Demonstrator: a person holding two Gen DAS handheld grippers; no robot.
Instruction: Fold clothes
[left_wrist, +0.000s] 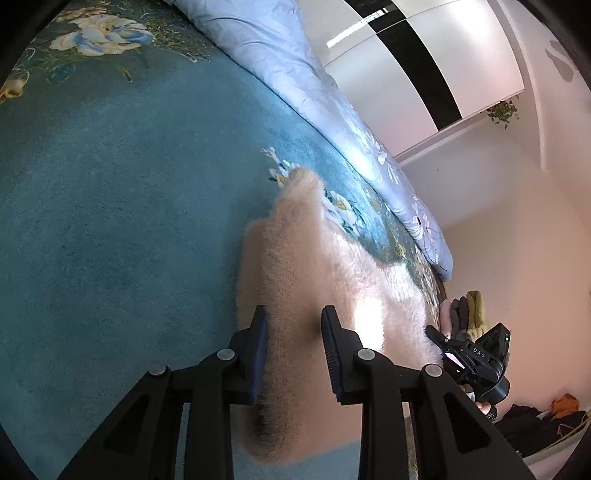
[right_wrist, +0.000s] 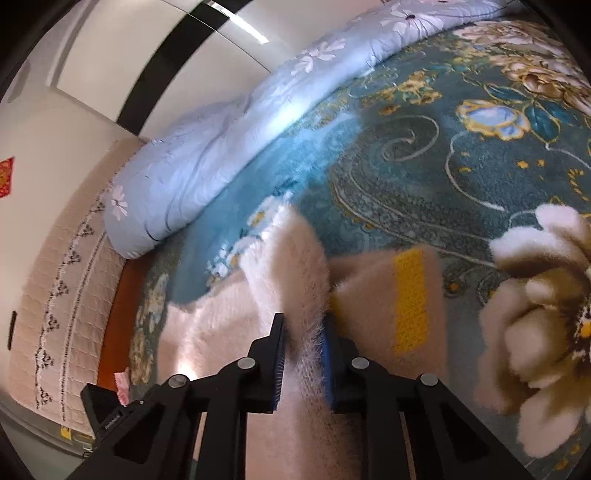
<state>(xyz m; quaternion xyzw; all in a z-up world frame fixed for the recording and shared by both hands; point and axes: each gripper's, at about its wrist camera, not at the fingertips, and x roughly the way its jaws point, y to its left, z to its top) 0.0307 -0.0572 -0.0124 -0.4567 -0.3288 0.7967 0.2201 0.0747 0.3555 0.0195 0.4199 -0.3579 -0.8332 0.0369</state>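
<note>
Garment: lies on bed blanket, near bed's edge.
Duvet: bunched along far side of blanket, behind garment.
Left claw: over garment, fabric btwn fingers.
Right claw: fold of garment btwn fingers.
Clothes pile: beyond bed edge, right of garment.

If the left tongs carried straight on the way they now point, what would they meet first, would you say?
More of the fluffy pink garment itself: the left tongs already straddle a fold of it, and its pile stretches ahead of the tips. Beyond that lies the teal floral blanket, though depth is hard to judge.
</note>
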